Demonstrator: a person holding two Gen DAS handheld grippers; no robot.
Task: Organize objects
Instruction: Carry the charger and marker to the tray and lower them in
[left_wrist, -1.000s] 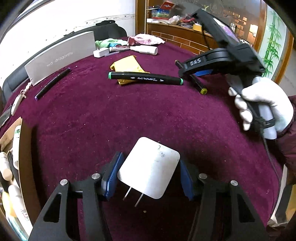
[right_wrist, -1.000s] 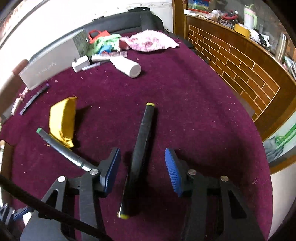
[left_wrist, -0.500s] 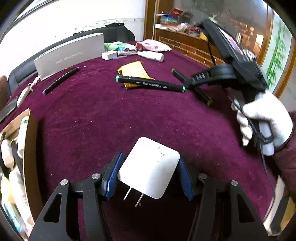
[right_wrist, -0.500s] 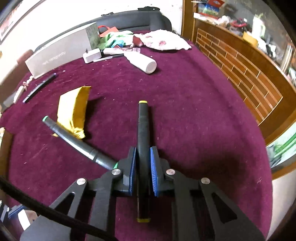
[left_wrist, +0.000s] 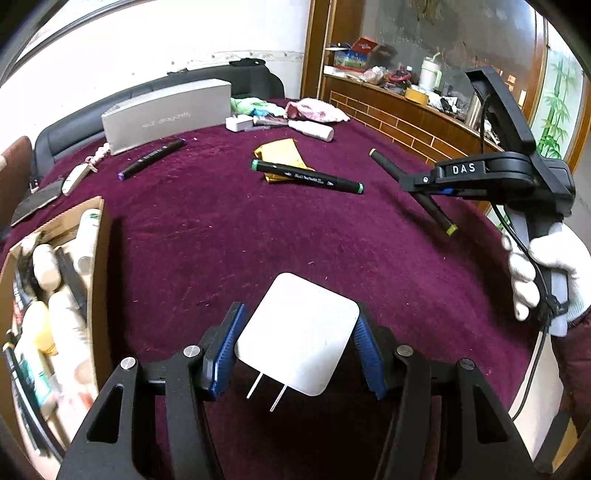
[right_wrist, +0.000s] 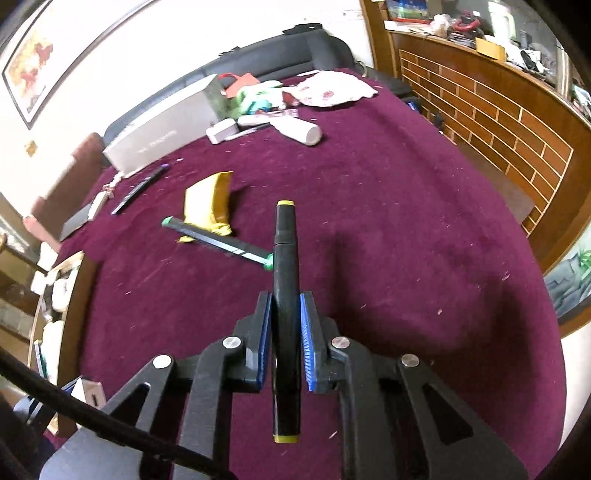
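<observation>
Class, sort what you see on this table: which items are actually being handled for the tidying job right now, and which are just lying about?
In hand:
- white charger plug, clamped in the left gripper
- yellow-capped marker, clamped in the right gripper
- cardboard box of sorted items, the likely destination

Lying about:
- green-capped marker
- yellow pouch
- purple-tipped marker
- grey box
- white bottle

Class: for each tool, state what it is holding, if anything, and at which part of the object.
Left tool: the white plug adapter, gripped across its two opposite side faces. Right tool: the yellow-capped black marker, gripped around mid-barrel.
</observation>
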